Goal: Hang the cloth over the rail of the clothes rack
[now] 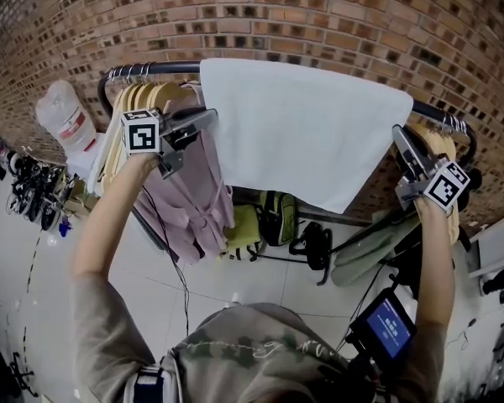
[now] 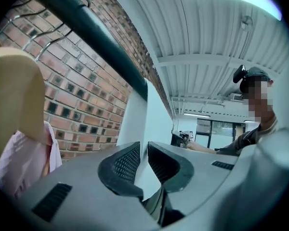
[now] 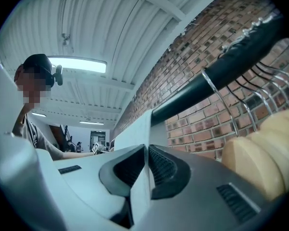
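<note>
White cloth [image 1: 307, 128] lies draped over the rail [image 1: 155, 67], hanging down the near side; left gripper [image 1: 205, 121] pinches its left edge, right gripper [image 1: 401, 138] its right edge, both sets of jaws narrow and closed on fabric. Step in hand looks like the final settling of the drape; next move likely calls for releasing and drawing both hands back. Sideways room tight, with wooden hangers [image 1: 143, 97] crowding the rail beside each edge and brick wall [image 1: 319, 15] behind; near side open.

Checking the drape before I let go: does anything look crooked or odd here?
The cloth lies over the rail, but its lower edge slants, hanging deeper toward the right. Left gripper and right gripper both grip it.
</note>
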Action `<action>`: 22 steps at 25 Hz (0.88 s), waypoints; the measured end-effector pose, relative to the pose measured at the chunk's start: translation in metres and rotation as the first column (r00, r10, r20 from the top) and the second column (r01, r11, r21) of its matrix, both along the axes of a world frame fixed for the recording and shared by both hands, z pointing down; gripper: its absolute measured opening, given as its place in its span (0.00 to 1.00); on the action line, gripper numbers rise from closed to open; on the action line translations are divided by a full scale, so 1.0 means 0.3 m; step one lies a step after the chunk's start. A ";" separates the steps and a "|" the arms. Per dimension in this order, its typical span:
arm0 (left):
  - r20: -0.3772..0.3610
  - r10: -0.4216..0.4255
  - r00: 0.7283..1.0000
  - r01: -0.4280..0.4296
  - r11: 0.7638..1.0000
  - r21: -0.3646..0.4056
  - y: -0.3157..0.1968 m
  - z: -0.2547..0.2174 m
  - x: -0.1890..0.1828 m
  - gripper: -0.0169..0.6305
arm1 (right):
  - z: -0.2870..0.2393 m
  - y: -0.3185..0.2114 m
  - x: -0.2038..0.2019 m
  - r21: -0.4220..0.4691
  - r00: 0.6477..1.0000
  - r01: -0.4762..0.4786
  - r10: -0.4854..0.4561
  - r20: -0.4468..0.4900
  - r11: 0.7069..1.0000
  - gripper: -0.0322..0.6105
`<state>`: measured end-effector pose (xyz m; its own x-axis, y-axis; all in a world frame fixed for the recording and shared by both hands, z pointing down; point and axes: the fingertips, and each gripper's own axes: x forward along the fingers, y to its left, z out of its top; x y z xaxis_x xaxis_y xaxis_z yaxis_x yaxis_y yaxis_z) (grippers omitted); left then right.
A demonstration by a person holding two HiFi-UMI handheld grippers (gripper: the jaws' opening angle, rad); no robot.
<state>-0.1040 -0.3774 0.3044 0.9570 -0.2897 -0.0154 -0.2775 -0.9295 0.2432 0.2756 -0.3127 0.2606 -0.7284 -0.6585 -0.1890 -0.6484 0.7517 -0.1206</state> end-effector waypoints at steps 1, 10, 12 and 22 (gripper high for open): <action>-0.005 0.006 1.000 -0.006 1.000 0.004 -0.005 -0.002 0.003 0.09 | -0.001 0.002 0.001 -0.001 1.000 0.003 -0.003 0.007 1.000 0.10; -0.038 0.028 0.999 -0.029 1.000 -0.012 0.016 -0.050 0.016 0.05 | -0.010 0.021 -0.027 -0.003 0.999 0.034 -0.034 0.000 0.999 0.09; -0.043 0.045 0.998 -0.045 0.999 -0.007 0.027 -0.067 0.026 0.05 | -0.027 0.023 -0.016 0.008 0.999 0.031 -0.031 0.008 1.000 0.08; -0.098 0.084 0.992 -0.079 0.995 0.061 0.087 -0.205 0.066 0.05 | -0.144 0.029 0.007 0.062 0.999 0.012 -0.015 0.043 0.998 0.08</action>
<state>-0.0843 -0.3512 0.2428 0.9702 -0.2068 -0.1265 -0.1771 -0.9610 0.2124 0.2776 -0.3041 0.2173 -0.7275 -0.6348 -0.2601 -0.6333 0.7673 -0.1014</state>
